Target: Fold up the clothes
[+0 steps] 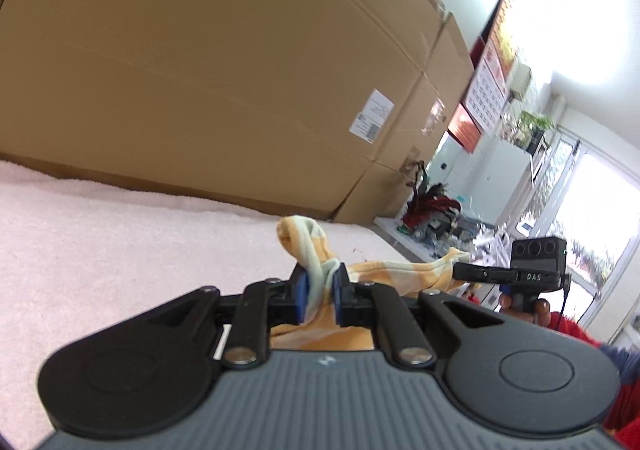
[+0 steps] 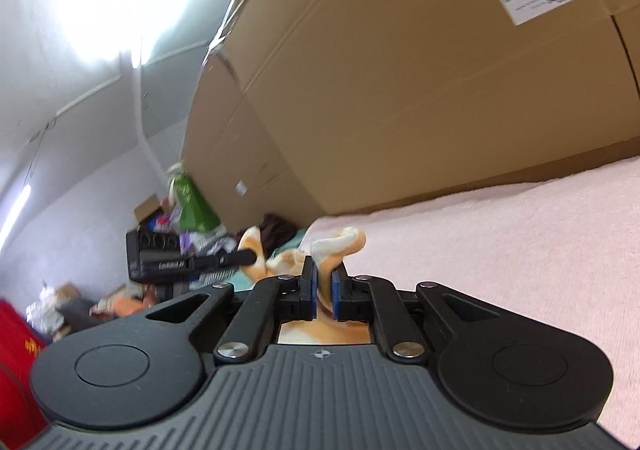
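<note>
In the left wrist view, we saw our left gripper (image 1: pixel 320 290) with its jaws drawn narrow around a bunched fold of the yellow-and-white garment (image 1: pixel 320 246). A knot of cloth stood up past the blue pads (image 1: pixel 303 296), and the rest trailed toward the right gripper (image 1: pixel 464 271), which held its far end. The garment hung over the pink towel-like cover (image 1: pixel 100 242) of the counter, close to the far edge where the cardboard boxes (image 1: pixel 220 62) stood. We judged that the hold was on a thick wad and not a clean hem, so a layer could have slid out if we pulled the two ends apart hard. The picture was blurred, so we could not tell how deep the cloth sat between the pads.

In the right wrist view, our right gripper (image 2: pixel 324 292) also had its jaws narrow, pinching a twisted corner of the garment (image 2: pixel 340 246) that curled above them, with more orange cloth showing under the jaws. The left gripper (image 2: pixel 248 257) was across from it, with cloth at its tip. We thought the twist was the chief risk: laying the garment down like that would have pressed a crooked crease into the fold. Since both grippers were near the boxes, a wide swing could also have dragged cloth against the cardboard.
</note>
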Available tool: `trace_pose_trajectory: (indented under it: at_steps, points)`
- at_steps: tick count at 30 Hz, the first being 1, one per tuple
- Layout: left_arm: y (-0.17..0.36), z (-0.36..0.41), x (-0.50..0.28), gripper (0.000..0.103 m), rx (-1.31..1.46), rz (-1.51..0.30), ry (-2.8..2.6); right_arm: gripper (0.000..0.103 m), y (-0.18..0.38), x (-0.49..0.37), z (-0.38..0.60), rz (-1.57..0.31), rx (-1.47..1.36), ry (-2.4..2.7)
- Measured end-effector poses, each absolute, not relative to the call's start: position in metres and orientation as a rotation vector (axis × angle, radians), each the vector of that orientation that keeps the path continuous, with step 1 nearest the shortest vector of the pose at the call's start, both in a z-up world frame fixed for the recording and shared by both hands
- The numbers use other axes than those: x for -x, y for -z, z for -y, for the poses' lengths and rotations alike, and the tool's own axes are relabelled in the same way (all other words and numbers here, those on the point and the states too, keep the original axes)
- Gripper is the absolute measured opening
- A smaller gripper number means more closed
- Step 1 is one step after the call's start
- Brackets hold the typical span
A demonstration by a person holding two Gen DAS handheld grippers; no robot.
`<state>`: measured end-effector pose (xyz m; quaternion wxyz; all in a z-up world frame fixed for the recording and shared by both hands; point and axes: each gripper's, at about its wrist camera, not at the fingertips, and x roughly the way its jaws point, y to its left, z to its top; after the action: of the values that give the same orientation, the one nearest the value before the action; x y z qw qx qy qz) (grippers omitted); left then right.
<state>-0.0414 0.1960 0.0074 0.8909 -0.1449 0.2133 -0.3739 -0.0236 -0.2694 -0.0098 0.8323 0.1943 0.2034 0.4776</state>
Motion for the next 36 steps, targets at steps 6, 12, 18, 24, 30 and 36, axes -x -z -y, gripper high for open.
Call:
trace_pose_trajectory:
  at_steps: [6, 12, 18, 24, 30, 36]
  points:
    - [0.003, -0.187, 0.069, 0.008, 0.188, -0.475, 0.804, 0.008, 0.01, 0.047, 0.253, -0.511, -0.148, -1.019]
    - [0.023, -0.181, 0.085, 0.011, 0.104, -0.536, 0.804, 0.009, 0.016, 0.055, 0.234, -0.542, 0.043, -0.969]
    - [0.03, -0.189, 0.1, 0.011, 0.066, -0.57, 0.789, 0.009, 0.019, 0.065, 0.212, -0.503, 0.216, -0.89]
    - [-0.011, -0.208, 0.124, 0.016, 0.096, -0.419, 0.836, 0.009, 0.024, 0.087, 0.188, -0.413, 0.47, -0.833]
    - [-0.035, -0.19, 0.106, 0.03, 0.164, -0.295, 0.93, 0.012, 0.031, 0.095, 0.176, -0.37, 0.604, -0.802]
    - [0.007, -0.147, 0.059, 0.028, 0.258, -0.458, 0.913, 0.021, 0.037, 0.104, 0.171, -0.353, 0.686, -0.78]
